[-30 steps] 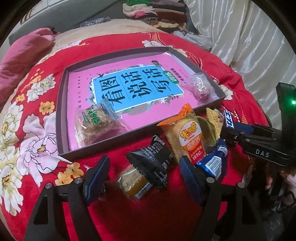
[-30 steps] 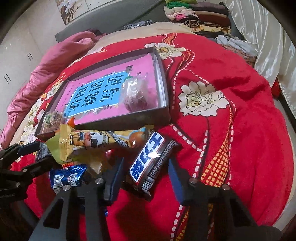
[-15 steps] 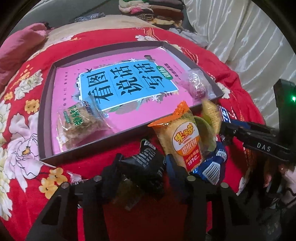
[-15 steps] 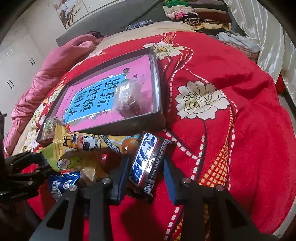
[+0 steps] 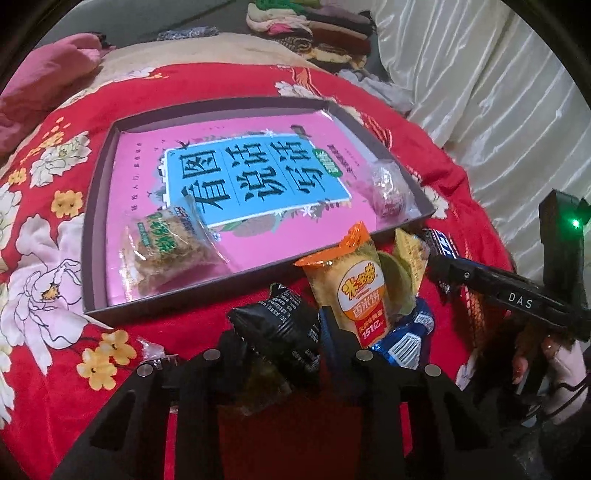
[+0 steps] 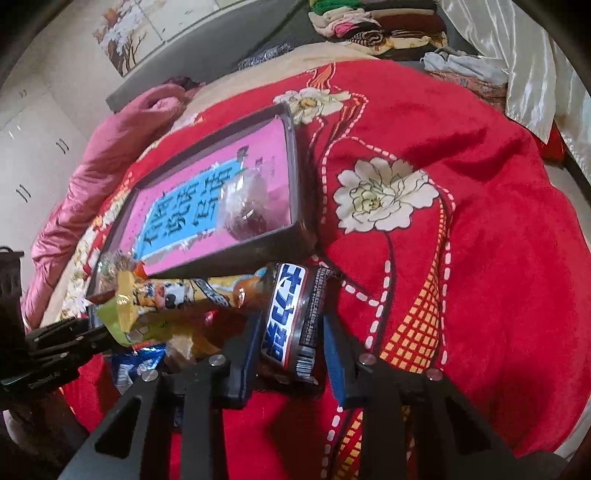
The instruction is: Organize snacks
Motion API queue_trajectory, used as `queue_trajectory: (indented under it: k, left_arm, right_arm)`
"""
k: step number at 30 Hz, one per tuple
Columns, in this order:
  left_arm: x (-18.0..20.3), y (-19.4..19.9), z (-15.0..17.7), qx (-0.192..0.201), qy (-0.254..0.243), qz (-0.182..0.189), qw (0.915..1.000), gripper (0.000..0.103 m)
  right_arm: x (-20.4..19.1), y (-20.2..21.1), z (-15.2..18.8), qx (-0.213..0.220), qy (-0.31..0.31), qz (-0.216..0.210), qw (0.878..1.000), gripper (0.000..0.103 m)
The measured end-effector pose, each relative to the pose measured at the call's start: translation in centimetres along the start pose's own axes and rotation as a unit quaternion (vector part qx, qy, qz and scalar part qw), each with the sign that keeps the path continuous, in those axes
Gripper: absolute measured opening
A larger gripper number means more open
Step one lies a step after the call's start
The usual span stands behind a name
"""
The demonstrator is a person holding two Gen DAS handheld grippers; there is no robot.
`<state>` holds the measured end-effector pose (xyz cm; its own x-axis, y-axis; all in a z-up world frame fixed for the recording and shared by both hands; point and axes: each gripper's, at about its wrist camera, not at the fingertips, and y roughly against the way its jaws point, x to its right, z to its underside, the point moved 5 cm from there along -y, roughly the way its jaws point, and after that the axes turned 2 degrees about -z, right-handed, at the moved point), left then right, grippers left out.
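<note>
My left gripper (image 5: 284,339) is closing, and its pads press on a black snack packet (image 5: 280,325) in front of the dark tray (image 5: 96,206). The tray holds a pink book (image 5: 258,177), an oat cake packet (image 5: 166,243) and a clear-wrapped sweet (image 5: 388,188). In the right wrist view my right gripper (image 6: 291,332) is closing too, its blue pads against a dark chocolate bar with a blue and white label (image 6: 284,306), just off the tray's near corner (image 6: 299,229). An orange packet (image 5: 358,291) and a blue packet (image 5: 410,339) lie piled between the two grippers.
Everything rests on a red flowered blanket (image 6: 480,221) on a bed. A pink pillow (image 6: 110,147) lies at the far left, folded clothes (image 5: 314,29) at the back, a white curtain (image 5: 480,92) on the right. A small clear wrapper (image 5: 151,350) lies by my left fingers.
My left jaws came in from wide apart onto the black packet. My right jaws narrowed onto the chocolate bar. Both hands stayed about where they were.
</note>
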<state>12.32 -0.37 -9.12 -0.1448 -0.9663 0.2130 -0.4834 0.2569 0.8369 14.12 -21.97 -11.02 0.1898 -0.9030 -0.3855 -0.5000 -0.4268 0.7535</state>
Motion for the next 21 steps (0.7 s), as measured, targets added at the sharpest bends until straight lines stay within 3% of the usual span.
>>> queue_trajectory:
  k: [7, 13, 21]
  left_arm:
    - [-0.6, 1.2, -0.2, 0.011, 0.014, 0.0, 0.9998, 0.032]
    - [-1.1, 2.5, -0.6, 0.026, 0.023, 0.0, 0.9994, 0.031]
    - [-1.4, 3.2, -0.7, 0.034, 0.032, 0.0, 0.9989, 0.03]
  right_arm:
    - [-0.3, 1.8, -0.9, 0.046, 0.006, 0.009, 0.999, 0.032]
    - [-2.5, 2.9, -1.7, 0.078, 0.035, -0.047, 0.995, 0.032]
    - [-5.0, 3.5, -1.8, 0.095, 0.082, -0.067, 0.99, 0.032]
